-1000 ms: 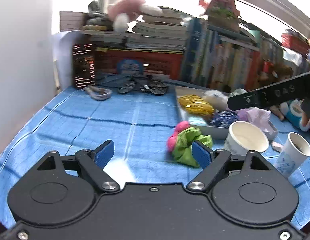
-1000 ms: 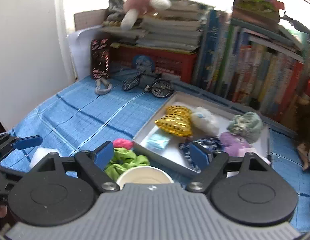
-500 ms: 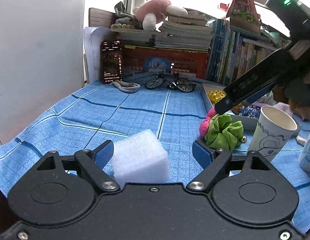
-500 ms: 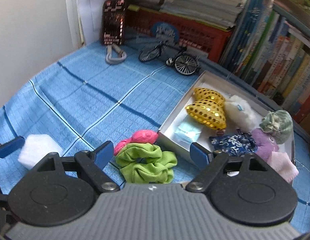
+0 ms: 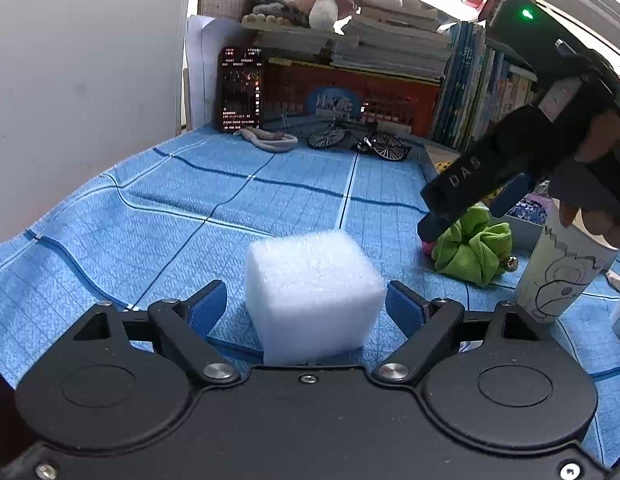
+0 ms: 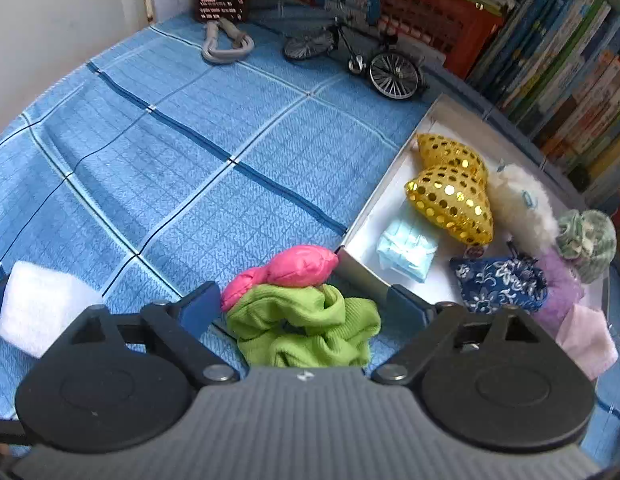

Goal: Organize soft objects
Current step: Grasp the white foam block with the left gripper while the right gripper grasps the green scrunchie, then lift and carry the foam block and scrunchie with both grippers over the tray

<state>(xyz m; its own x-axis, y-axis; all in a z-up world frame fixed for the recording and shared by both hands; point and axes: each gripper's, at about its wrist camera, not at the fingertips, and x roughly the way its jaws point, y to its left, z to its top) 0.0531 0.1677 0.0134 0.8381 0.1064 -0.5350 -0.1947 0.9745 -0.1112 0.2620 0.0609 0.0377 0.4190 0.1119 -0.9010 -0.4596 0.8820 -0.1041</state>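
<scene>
A white foam cube (image 5: 310, 292) sits on the blue checked cloth between the open jaws of my left gripper (image 5: 306, 310); the pads are close beside it, not pressing. It also shows in the right wrist view (image 6: 42, 312) at the far left. A green scrunchie (image 6: 306, 330) lies between the open jaws of my right gripper (image 6: 304, 308), with a pink soft piece (image 6: 294, 268) touching its far side. The scrunchie also shows in the left wrist view (image 5: 473, 248), under the right gripper. A white tray (image 6: 365, 276) to the right holds several soft items, among them a gold sequin heart (image 6: 449, 196).
A paper cup (image 5: 557, 276) stands right of the scrunchie. A toy bicycle (image 6: 349, 60), a grey carabiner (image 6: 226, 46) and a phone (image 5: 242, 88) stand at the back. Books (image 6: 557, 68) and a red crate (image 5: 349, 96) line the rear.
My left gripper has moved forward so the foam cube now lies between its jaws. My right gripper has dropped lower over the green scrunchie, which now lies between its jaws.
</scene>
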